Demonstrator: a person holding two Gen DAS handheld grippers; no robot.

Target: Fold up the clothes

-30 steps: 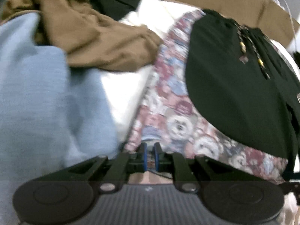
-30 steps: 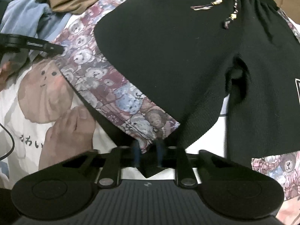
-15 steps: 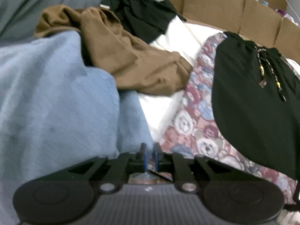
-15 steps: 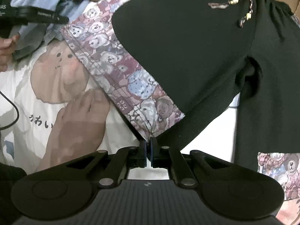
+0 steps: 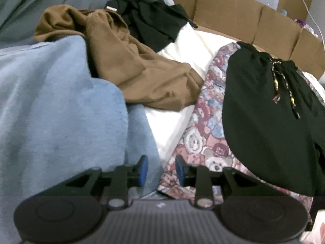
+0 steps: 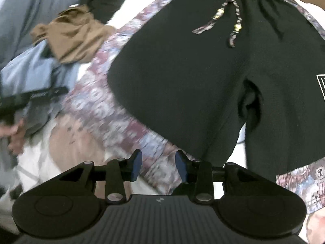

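Note:
Black drawstring shorts [image 6: 193, 77] lie flat on a bear-print cloth [image 6: 113, 109] spread over a white bed sheet. The same black shorts [image 5: 264, 126] and bear-print cloth [image 5: 205, 134] fill the right half of the left wrist view. My left gripper [image 5: 160, 170] hovers over the cloth's near corner, its jaws opening, pads apart and pressing on nothing. My right gripper [image 6: 158, 164] hangs above the cloth's lower edge, jaws also opening, with the fabric lying loose below the pads. The left gripper [image 6: 40, 96] also shows at the left of the right wrist view.
A blue garment [image 5: 56, 118], a crumpled brown garment [image 5: 130, 71] and a dark garment [image 5: 154, 24] are piled at the left. Cardboard walls [image 5: 243, 16] run along the far side. A hand [image 6: 12, 134] shows at the left edge.
Both grippers were shut on the bear-print cloth and now stand apart, the cloth released. Both views have risen slightly and the right one has rolled.

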